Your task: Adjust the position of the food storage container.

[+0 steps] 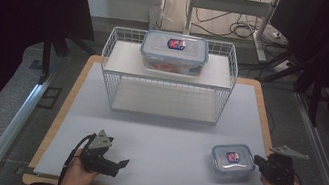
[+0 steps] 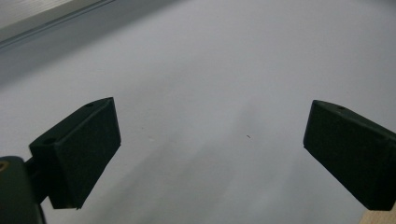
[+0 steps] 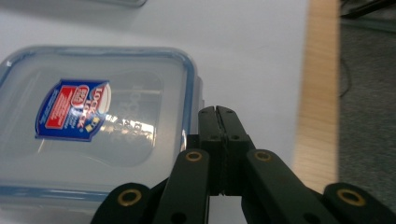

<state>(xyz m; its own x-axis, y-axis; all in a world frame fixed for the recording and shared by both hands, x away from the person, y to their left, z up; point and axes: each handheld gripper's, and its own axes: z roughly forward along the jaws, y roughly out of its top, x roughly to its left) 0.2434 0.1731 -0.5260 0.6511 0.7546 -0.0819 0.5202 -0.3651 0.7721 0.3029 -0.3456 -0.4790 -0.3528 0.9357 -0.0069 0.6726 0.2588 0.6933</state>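
A small clear food container [image 1: 231,159] [image 3: 93,126] with a blue-rimmed lid and a red and blue label lies on the grey mat [image 1: 165,138] at the front right. My right gripper [image 1: 258,162] [image 3: 217,112] is shut, its jaws pressed flat together with nothing seen between them, and its tips sit right beside the container's right edge. At the front left my left gripper [image 1: 120,166] [image 2: 210,149] stands open low over bare mat, its jaws wide apart and empty. A larger container [image 1: 174,51] of the same kind rests on the upper shelf of a white wire rack [image 1: 221,102].
The wire rack stands at the back middle of the mat, and its lower shelf holds nothing. The mat lies on a wooden tabletop whose edge [image 3: 320,93] runs close to the right of the small container. Dark frames and cables surround the table.
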